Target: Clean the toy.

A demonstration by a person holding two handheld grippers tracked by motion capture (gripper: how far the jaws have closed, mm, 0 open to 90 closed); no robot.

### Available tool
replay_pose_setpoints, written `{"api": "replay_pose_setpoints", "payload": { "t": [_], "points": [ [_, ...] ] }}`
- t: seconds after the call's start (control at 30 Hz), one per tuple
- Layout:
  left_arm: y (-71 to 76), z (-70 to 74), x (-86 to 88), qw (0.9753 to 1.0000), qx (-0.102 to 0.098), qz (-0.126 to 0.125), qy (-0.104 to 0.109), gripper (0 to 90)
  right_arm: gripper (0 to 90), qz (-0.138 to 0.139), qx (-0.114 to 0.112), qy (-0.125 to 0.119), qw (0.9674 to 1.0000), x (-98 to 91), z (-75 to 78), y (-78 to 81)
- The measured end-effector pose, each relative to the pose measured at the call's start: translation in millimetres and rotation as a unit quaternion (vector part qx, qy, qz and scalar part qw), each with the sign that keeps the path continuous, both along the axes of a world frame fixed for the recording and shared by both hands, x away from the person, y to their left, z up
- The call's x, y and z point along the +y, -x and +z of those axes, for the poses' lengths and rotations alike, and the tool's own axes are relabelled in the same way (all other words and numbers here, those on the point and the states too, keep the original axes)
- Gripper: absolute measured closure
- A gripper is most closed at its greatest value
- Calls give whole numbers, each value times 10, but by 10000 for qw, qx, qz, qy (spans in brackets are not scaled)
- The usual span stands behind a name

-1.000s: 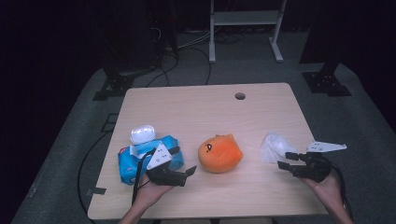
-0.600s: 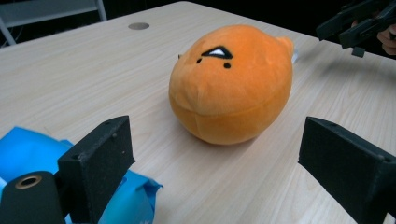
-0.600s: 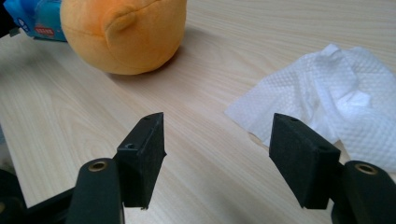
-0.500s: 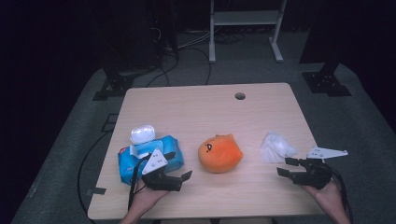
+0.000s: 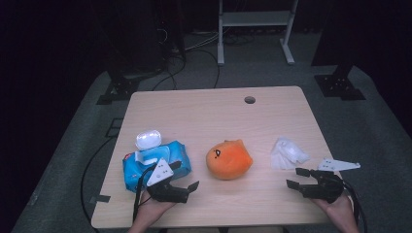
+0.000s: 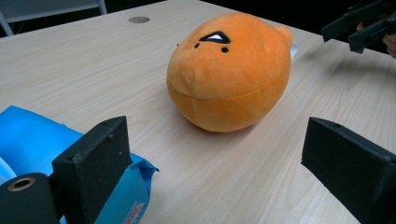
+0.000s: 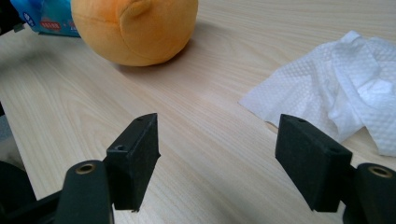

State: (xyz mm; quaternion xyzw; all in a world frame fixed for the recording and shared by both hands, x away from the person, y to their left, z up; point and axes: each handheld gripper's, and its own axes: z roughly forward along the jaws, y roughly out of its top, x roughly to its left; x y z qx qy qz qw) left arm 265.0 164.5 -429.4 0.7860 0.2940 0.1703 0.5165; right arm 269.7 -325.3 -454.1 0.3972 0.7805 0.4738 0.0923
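Observation:
An orange plush (image 5: 229,158) lies at the table's middle front. A crumpled white tissue (image 5: 287,153) lies to its right. My right gripper (image 5: 293,177) is just in front of the tissue, apart from it. In the right gripper view its jaws have just been opening and stand open (image 7: 217,154) over bare wood, with the tissue (image 7: 345,88) ahead on the right. My left gripper (image 5: 185,175) is open beside a blue wipes pack (image 5: 155,165). In the left gripper view it (image 6: 215,158) points at the plush (image 6: 229,70).
A white earbud case (image 5: 148,139) sits behind the wipes pack. The table (image 5: 214,111) has a cable hole (image 5: 249,99) near its far edge. Both hands are at the near edge. Beyond the table, cables and stand feet lie on the dark floor.
My right gripper has drawn back a little from the tissue toward the near edge, and its jaws have spread wider. The left gripper has shifted slightly toward the near edge.

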Motion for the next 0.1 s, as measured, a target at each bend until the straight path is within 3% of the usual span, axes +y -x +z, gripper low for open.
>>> {"api": "replay_pose_setpoints", "payload": {
  "t": [0.1],
  "points": [
    [-2,-4,1,10000,0,9,-23,68,292,2,6,-20,10000,-6,-5,1]
  ]
}}
